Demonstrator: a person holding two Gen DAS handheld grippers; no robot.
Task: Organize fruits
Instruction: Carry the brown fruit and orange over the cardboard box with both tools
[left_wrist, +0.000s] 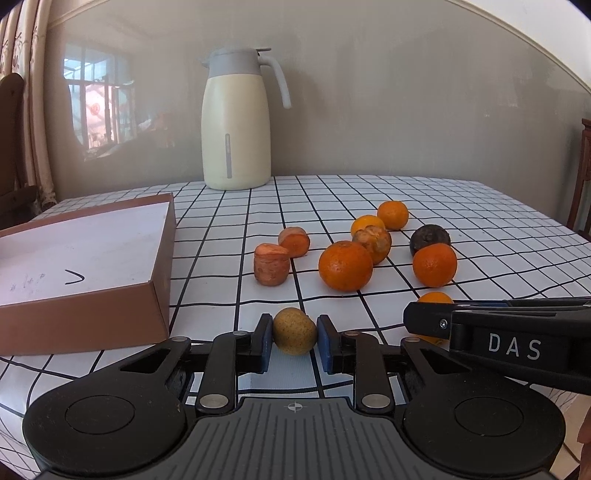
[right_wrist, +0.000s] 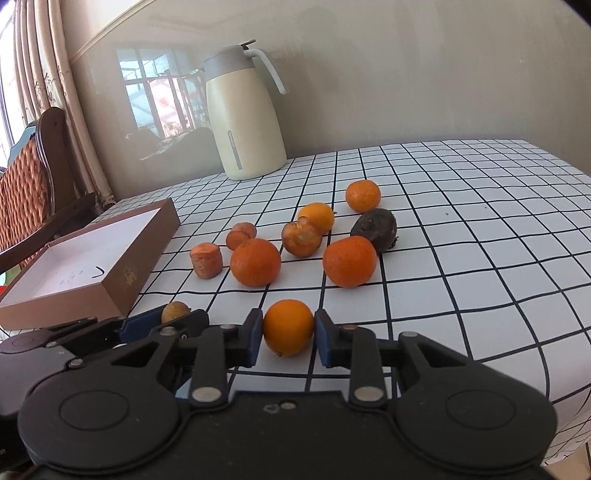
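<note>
White checked cloth covers the tabletop (left_wrist: 369, 192), which stands against a grey wall. Nearest the lens in the left wrist view, the left hand-held gripper (left_wrist: 294, 334) is clamped on a small speckled yellow-brown fruit (left_wrist: 294, 331), its blue pads pressing both sides. At 3 o'clock from it, the right hand-held gripper (right_wrist: 289, 328) is closed on an orange (right_wrist: 288, 326), pads tight against its skin. At 10 o'clock from the left gripper sits an open brown box (left_wrist: 159, 295) with a white floor, nothing in it. Farther off, around 12 to 1 o'clock, loose produce lies on the cloth: two carrot stubs (left_wrist: 271, 264), several mandarins (left_wrist: 345, 265), a wrinkled one (left_wrist: 373, 239) and a dark, spoiled fruit (left_wrist: 429, 238). Farthest back, at 12 o'clock, stands a cream jug (left_wrist: 236, 122).
</note>
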